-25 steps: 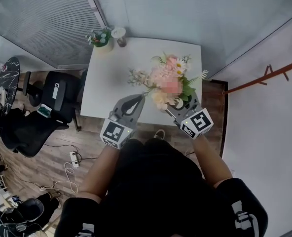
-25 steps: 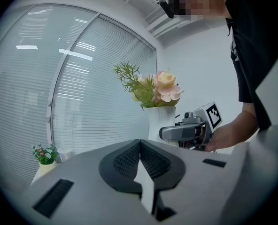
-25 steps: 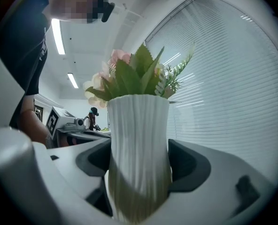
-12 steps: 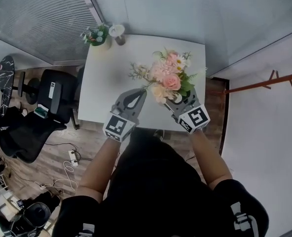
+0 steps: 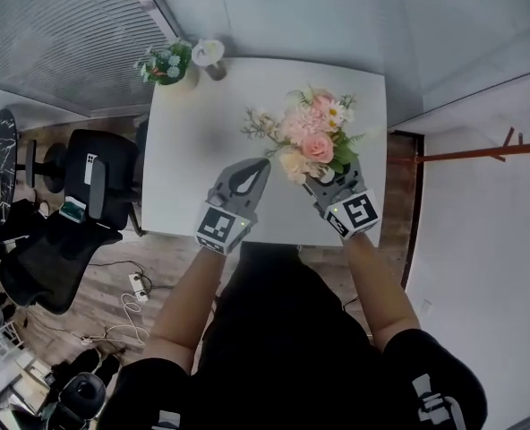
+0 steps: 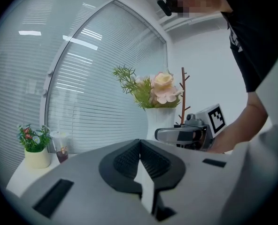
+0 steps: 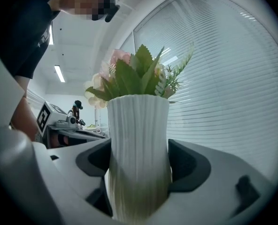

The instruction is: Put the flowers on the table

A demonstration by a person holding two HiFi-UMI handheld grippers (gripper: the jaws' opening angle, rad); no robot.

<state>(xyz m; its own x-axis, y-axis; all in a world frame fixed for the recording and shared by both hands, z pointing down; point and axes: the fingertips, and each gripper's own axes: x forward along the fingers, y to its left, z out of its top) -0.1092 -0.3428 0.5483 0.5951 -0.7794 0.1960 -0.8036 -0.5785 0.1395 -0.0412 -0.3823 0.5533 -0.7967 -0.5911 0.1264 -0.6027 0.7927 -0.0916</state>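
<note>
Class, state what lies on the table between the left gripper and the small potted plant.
Nothing: the white table is bare between left gripper and potted plant, per the head view.

A white rectangular tabletop (image 5: 193, 159) is showing mostly bare surface. A small potted plant (image 5: 165, 63) in a pale pot is sitting on its far left corner. Just to the right of the plant, a clear cup (image 5: 211, 58) with a white lid is standing upright, holding something dark at the bottom. Left of the plant and nearer the person, a wooden floor (image 5: 158, 258) is carrying black office chairs (image 5: 104, 182) and a white power strip (image 5: 138, 286) with cables trailing from it.
</note>
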